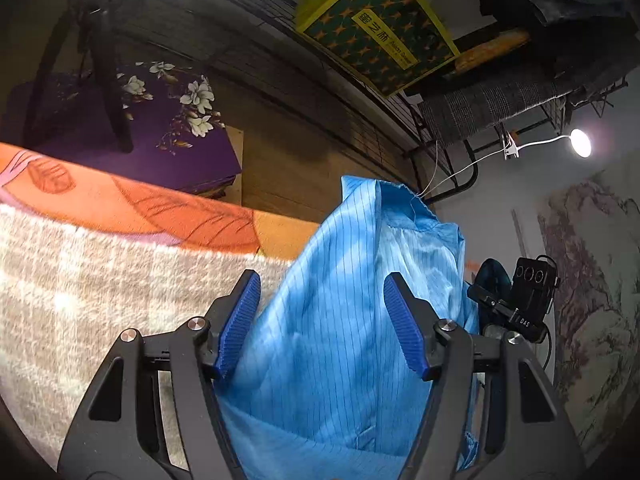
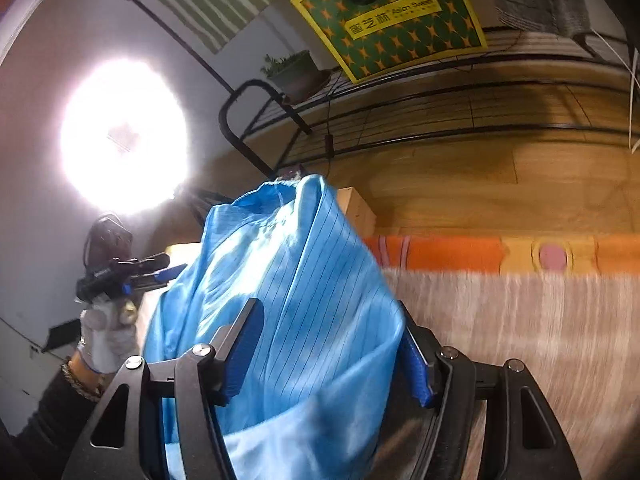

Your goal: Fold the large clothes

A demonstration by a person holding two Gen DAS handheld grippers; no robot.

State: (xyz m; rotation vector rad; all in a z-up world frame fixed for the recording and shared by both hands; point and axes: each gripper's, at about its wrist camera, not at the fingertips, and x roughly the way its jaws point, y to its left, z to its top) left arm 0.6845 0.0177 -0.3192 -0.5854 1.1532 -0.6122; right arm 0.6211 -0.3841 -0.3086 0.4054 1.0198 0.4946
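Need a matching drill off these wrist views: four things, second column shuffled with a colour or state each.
Column one:
1. garment
2. lamp
3. patterned box
4. floral cloth

Column two:
A. purple
B. blue with thin dark stripes
C. switched on
D. green with a yellow border

Pairs: 1-B, 2-C, 3-D, 4-A

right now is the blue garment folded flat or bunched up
Bunched: the blue garment stands up in loose folds between both grippers' fingers, not flat on the blanket.
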